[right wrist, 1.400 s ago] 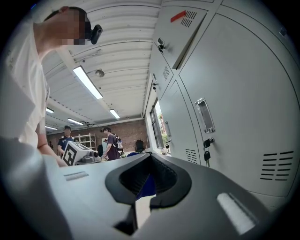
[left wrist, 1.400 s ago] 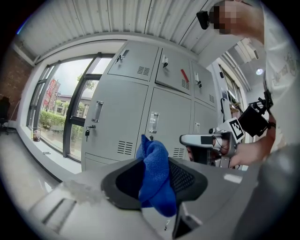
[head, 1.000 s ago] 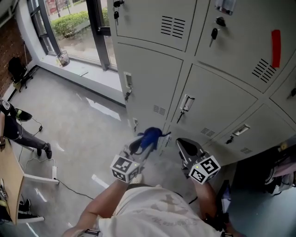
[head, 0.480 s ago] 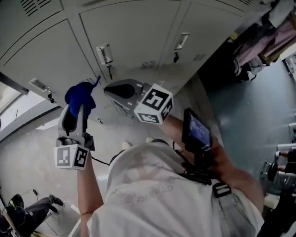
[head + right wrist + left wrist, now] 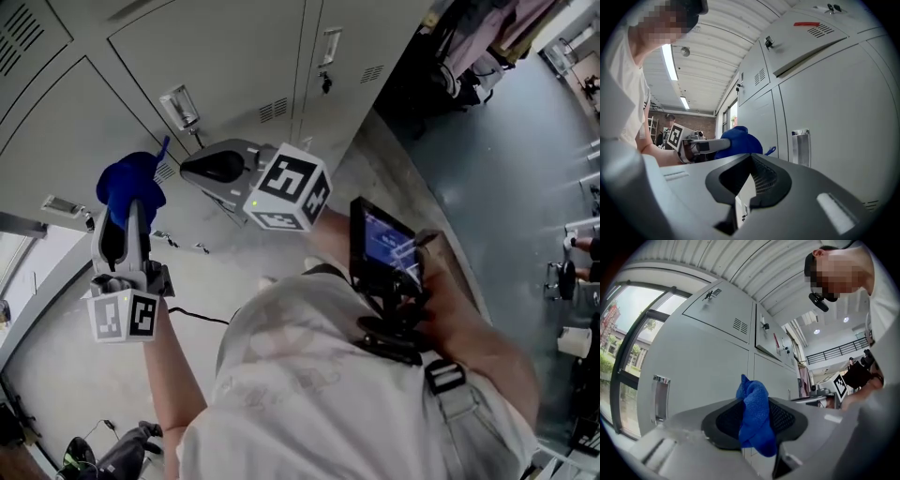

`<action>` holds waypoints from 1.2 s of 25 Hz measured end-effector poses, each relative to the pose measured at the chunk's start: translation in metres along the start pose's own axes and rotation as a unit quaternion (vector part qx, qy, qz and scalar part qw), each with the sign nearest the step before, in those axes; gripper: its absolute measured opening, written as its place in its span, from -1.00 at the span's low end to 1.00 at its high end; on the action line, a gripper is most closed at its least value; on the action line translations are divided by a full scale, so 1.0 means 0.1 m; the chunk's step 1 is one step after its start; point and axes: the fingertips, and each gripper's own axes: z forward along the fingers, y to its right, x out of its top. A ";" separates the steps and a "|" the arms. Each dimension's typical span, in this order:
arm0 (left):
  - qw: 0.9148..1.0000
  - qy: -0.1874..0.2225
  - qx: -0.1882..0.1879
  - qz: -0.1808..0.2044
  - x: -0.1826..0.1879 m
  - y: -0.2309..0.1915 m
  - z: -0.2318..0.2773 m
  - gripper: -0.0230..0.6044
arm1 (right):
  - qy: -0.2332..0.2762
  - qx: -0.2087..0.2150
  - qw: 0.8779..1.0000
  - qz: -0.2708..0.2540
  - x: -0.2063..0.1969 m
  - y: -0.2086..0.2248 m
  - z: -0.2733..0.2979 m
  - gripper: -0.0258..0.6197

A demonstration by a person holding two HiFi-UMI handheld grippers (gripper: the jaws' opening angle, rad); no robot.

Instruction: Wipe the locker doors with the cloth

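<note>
My left gripper [image 5: 125,210] is shut on a bunched blue cloth [image 5: 130,183] and holds it up just short of the grey locker doors [image 5: 234,66]. In the left gripper view the cloth [image 5: 753,401] hangs out between the black pads, with a door and its metal handle [image 5: 660,397] behind. My right gripper [image 5: 190,169] is shut with nothing in it, its tip close to the right of the cloth and near a door handle [image 5: 178,108]. The right gripper view shows its jaws [image 5: 750,161] closed, with the cloth [image 5: 738,140] and the left gripper [image 5: 701,146] beyond.
A black device with a lit screen [image 5: 380,242] sits on the person's chest harness, with a hand [image 5: 445,295] beside it. An open bay with hanging clothes [image 5: 478,47] lies at the top right. There is grey floor [image 5: 525,169] to the right, a cable [image 5: 197,315] at lower left, and a tall window [image 5: 623,357].
The head view has swung round, so the lockers now lie at the top left. The left gripper still holds the cloth and has drifted left. The right gripper stays beside it.
</note>
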 end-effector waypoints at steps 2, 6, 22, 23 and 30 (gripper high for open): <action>1.000 0.011 -0.002 0.022 0.11 -0.01 0.01 -0.43 | 0.010 0.011 1.000 -0.005 0.04 -0.01 0.07 -0.90; 0.999 0.025 -0.022 0.035 0.26 0.15 0.11 -0.44 | 0.018 -0.001 1.000 0.005 0.00 -0.03 -0.07 -0.90; 0.993 0.056 0.040 0.093 0.89 0.15 0.41 -0.44 | 0.035 0.013 0.999 0.017 0.19 0.14 -0.17 -0.90; 0.990 0.064 0.057 0.110 0.97 0.15 0.42 -0.44 | 0.034 0.018 0.999 0.018 0.18 0.15 -0.16 -0.90; 0.975 0.091 0.105 0.174 1.41 0.25 0.59 -0.44 | 0.031 0.052 0.998 0.026 0.14 0.12 -0.17 -0.90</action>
